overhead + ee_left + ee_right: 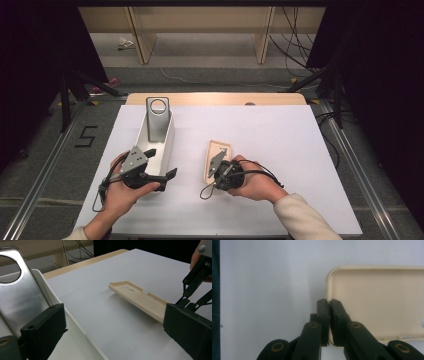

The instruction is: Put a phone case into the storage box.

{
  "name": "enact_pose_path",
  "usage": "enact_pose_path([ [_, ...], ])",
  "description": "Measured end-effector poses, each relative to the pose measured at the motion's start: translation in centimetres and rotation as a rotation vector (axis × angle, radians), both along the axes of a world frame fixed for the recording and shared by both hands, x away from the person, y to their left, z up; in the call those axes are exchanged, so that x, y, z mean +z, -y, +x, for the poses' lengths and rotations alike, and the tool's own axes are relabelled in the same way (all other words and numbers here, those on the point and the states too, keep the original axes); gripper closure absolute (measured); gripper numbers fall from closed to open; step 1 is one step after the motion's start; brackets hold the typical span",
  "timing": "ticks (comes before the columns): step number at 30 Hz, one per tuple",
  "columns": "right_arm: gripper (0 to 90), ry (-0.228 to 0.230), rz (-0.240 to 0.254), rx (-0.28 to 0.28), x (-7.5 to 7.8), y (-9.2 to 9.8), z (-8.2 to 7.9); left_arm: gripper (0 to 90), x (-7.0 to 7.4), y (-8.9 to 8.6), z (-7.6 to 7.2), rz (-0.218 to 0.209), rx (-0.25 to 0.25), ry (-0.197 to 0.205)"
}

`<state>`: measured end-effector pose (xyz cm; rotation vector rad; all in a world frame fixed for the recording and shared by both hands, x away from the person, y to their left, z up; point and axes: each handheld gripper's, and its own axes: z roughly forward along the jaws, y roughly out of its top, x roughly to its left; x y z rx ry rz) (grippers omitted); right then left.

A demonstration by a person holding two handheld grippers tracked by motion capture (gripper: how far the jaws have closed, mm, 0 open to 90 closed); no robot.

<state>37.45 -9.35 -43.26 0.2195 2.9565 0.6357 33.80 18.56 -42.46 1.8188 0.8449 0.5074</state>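
**Right gripper pinching cream case rim; left gripper wide open at tray**

Right gripper point(218, 167): jaws together on the rim of the cream phone case point(216, 150), one jaw outside the wall, one inside. Clear in the right gripper view, pinch sits at the case's point(377, 305) near side wall by a rounded corner. Case lies open side up on the white table cover point(280, 150), mid-table, right of the tray.

Left gripper point(161, 162): jaws spread wide, clamped on nothing. It sits at the near end of the white tray point(167, 145); one jaw over the tray, the other just past its right wall.

Silver phone case point(157, 119) stands tilted in the tray's far end, round camera hole at top. In the left gripper view it point(17, 295) leans just behind the left-hand jaw, the cream case point(140, 298) beyond the right-hand one.
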Motion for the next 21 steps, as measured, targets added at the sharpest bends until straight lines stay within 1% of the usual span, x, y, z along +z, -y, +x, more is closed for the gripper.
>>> enact_pose_path([
  [2, 86.8, 0.005, 0.03, 0.005, 0.2, 0.3, 0.1, 4.4, 0.0, 0.0, 0.0, 0.0, 0.0, 0.001],
  [3, 86.8, -0.001, 0.041, 0.0, 0.3, 0.5, 0.1, 4.4, 0.0, 0.0, 0.0, -0.001, 0.0, 0.001],
  [8, 86.9, 0.001, 0.082, -0.001, 0.6, 1.2, 0.0, 4.7, 0.0, 0.0, 0.0, -0.001, 0.001, 0.001],
  [10, 86.9, 0.007, 0.095, -0.001, 0.7, 1.5, -0.1, 4.8, 0.0, 0.0, 0.0, -0.002, 0.002, 0.003],
  [14, 87.1, 0.0, 0.122, -0.012, 1.0, 2.2, -0.4, 4.9, 0.0, 0.0, 0.0, -0.001, 0.002, 0.002],
  [17, 87.1, 0.004, 0.144, -0.012, 1.1, 2.6, -0.5, 4.9, 0.0, 0.0, 0.0, -0.002, 0.002, 0.003],
  [21, 87.1, 0.005, 0.157, -0.011, 1.2, 3.1, -0.7, 5.0, 0.0, 0.0, 0.0, -0.004, 0.003, 0.003],
])
